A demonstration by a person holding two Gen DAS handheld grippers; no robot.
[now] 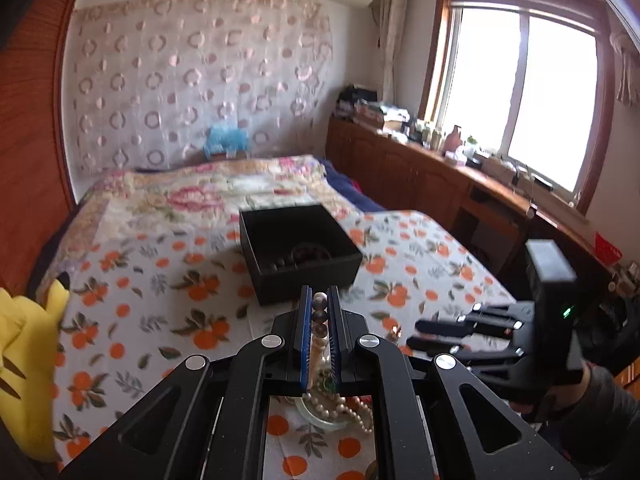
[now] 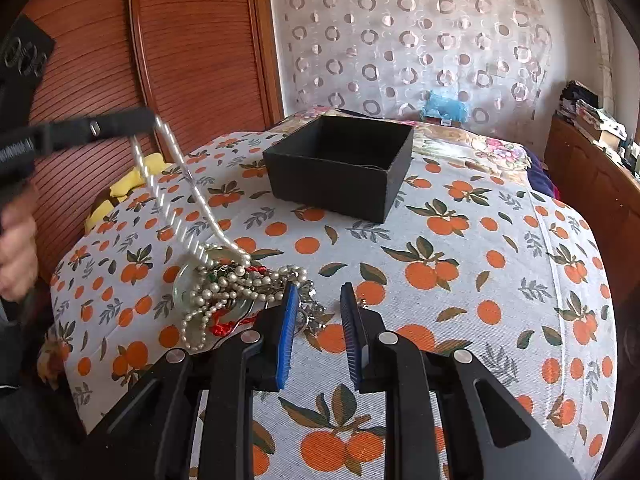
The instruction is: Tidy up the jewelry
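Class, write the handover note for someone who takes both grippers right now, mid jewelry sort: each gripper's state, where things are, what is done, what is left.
Left gripper: shut on a pearl necklace, which hangs down to the jewelry pile.
Right gripper: open, empty, low over the bedspread beside the pile.
Black box: open, on the bed beyond the pile, with a dark bead bracelet inside.
Done: the bracelet is boxed.
Left: carry the necklace to the box, then the tangled rest of the pile.
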